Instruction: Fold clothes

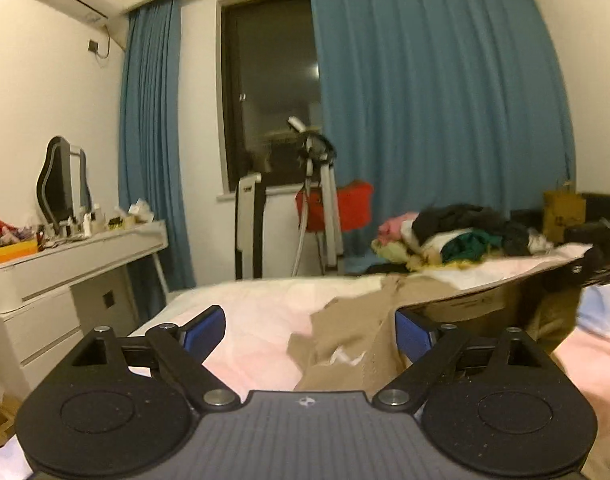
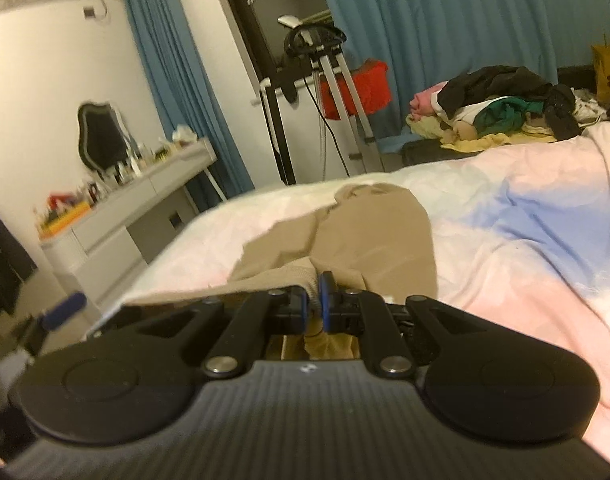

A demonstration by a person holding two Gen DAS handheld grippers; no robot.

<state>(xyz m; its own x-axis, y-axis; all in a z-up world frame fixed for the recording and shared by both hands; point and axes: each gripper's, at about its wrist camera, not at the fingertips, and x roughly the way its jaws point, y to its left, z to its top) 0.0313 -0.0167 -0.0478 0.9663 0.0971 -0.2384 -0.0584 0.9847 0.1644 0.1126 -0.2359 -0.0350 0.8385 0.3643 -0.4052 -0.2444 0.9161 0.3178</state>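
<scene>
Bed [image 2: 505, 208]: pink-white cover, bearing the garment.
Garment [image 2: 365, 224]: tan, stretching toward 12 o'clock from the right gripper.
Right gripper [image 2: 313, 300]: clamped on the garment's near hem.
Left gripper [image 1: 309, 330]: fingers spread, empty; cloth at 1 o'clock, just ahead.

Left gripper [image 1: 309, 334]: matt black plastic arms w/ shiny metal rivets, blue rubbery pads, ribbed grey plastic body. Right gripper [image 2: 313, 298]: same finish, pads pinched on the tan cloth garment [image 2: 369, 232], soft matt weave w/ a ribbed knit hem at the pads. Pale pink-and-blue bed sheet [image 2: 505, 240]: smooth matt cotton-like cloth, lightly creased. Heap of mixed clothes [image 1: 457, 236]: matt fabrics. Blue pleated curtains [image 1: 445, 100]: matt cloth. White drawer surface [image 1: 77, 256]: smooth, semi-gloss. Tripod legs [image 1: 329, 208]: pale metal.
</scene>
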